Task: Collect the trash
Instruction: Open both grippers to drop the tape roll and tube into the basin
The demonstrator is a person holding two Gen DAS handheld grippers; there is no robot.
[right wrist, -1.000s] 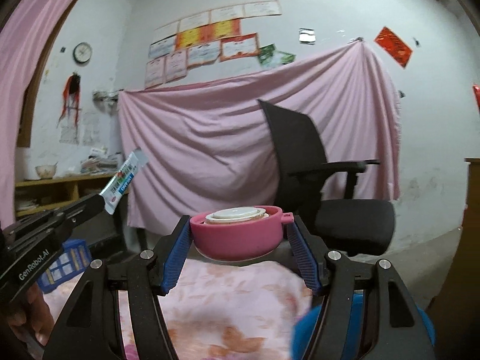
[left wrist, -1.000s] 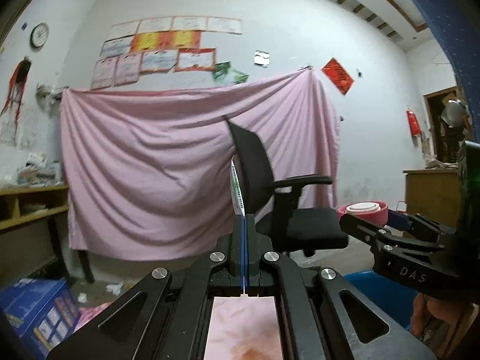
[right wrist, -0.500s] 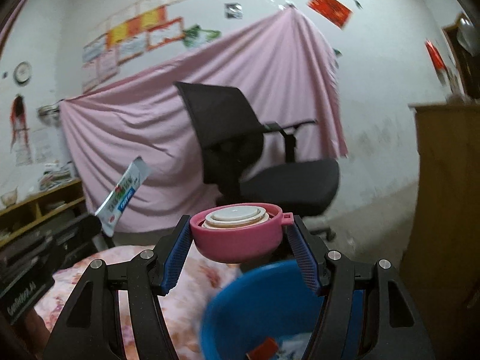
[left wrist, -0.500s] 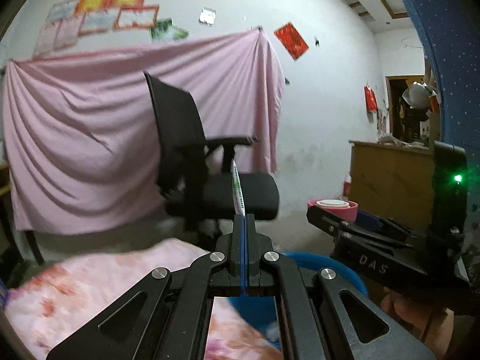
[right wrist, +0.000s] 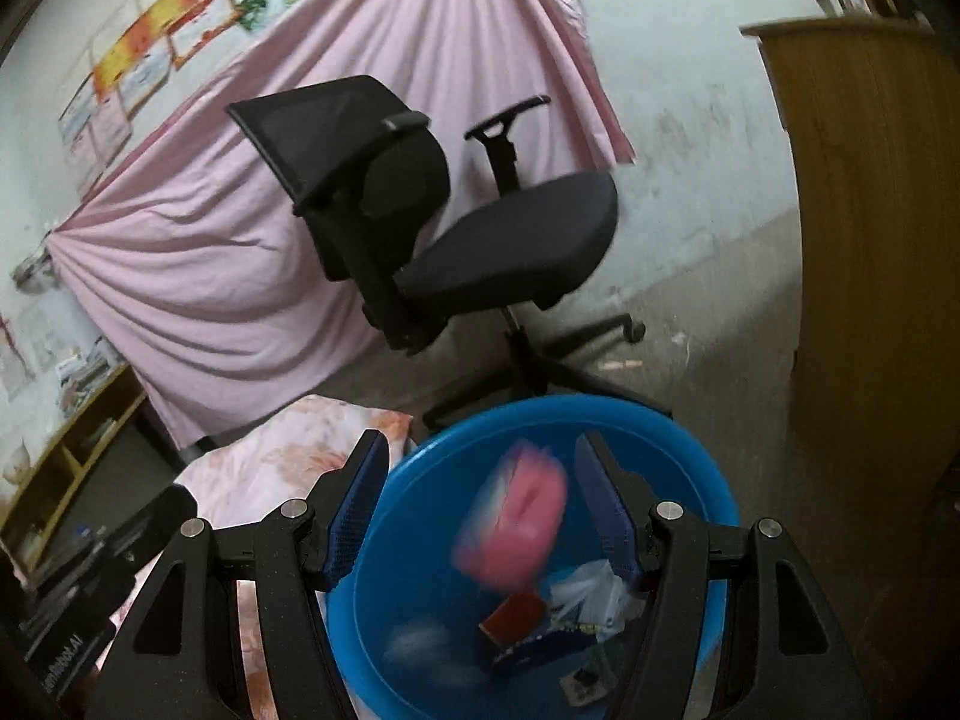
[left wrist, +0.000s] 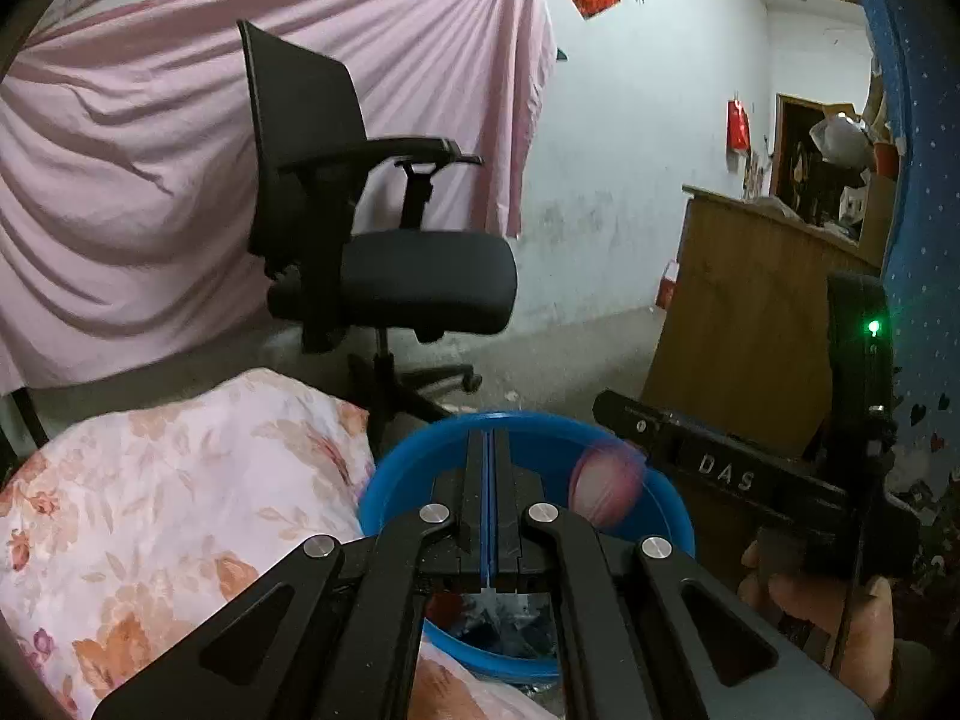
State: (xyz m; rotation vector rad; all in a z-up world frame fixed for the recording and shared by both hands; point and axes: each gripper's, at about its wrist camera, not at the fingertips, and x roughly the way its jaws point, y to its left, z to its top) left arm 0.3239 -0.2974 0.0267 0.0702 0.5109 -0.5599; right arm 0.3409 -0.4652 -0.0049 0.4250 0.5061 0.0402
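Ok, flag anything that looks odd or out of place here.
The pink cup is a motion-blurred smear over the blue bin, free between the right gripper pads, apparently mid-fall. Nothing looks spilled outside the bin.

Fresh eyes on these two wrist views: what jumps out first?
A blurred pink cup hangs between the spread fingers of the right tongs, touching neither, above the blue bin that already holds wrappers. Behind the bin, a black office chair stands in front of a pink sheet draped on the wall. The left tongs are shut with nothing in them, pointing over the same bin.
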